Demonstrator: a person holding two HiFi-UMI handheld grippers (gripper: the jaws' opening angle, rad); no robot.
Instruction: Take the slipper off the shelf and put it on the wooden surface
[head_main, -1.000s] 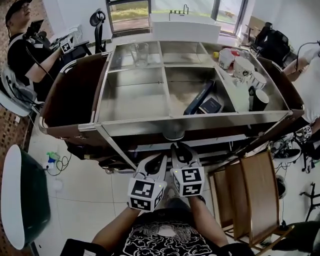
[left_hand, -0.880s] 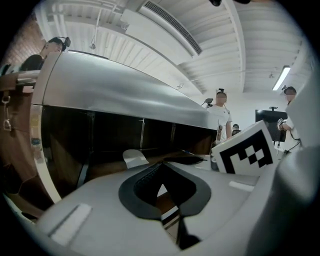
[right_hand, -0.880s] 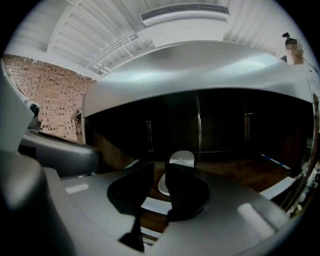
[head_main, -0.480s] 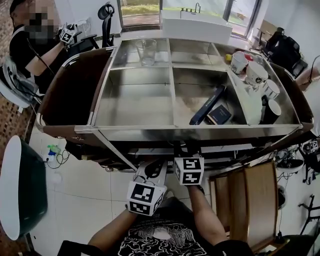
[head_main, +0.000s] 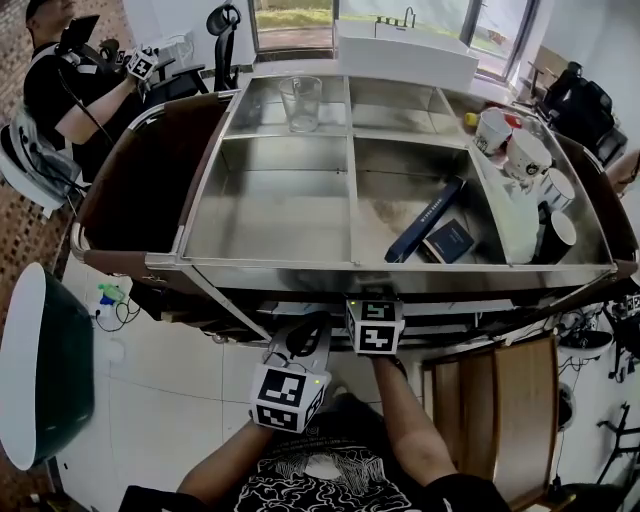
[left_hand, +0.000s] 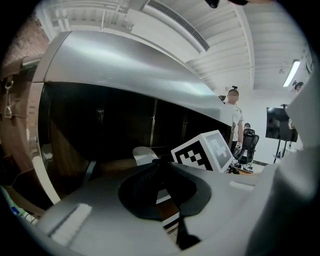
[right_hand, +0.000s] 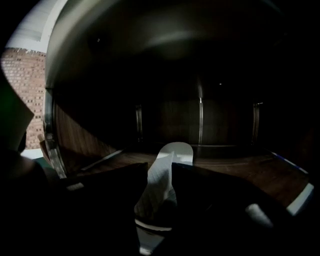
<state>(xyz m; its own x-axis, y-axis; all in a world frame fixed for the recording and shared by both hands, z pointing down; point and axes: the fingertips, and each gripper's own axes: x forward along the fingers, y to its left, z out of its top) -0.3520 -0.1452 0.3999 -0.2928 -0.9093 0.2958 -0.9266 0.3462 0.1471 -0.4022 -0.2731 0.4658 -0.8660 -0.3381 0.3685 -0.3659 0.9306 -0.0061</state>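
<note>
The white slipper lies flat on the dark wooden shelf under the steel cart. Its long axis runs straight away from the right gripper, leaning a little to the right. The bare rounded end of the sole is the far end, toward the dark back panel. The raised upper is the near end, standing between the right gripper's two dark jaws. Those jaws have just been opening and now stand wide on either side of the upper, with no clear press on it. In the left gripper view the slipper shows as a pale patch on the shelf, beside the right gripper's marker cube. The left gripper hangs nearer the person, its black pads drawn together at the tips with nothing between them.
</note>
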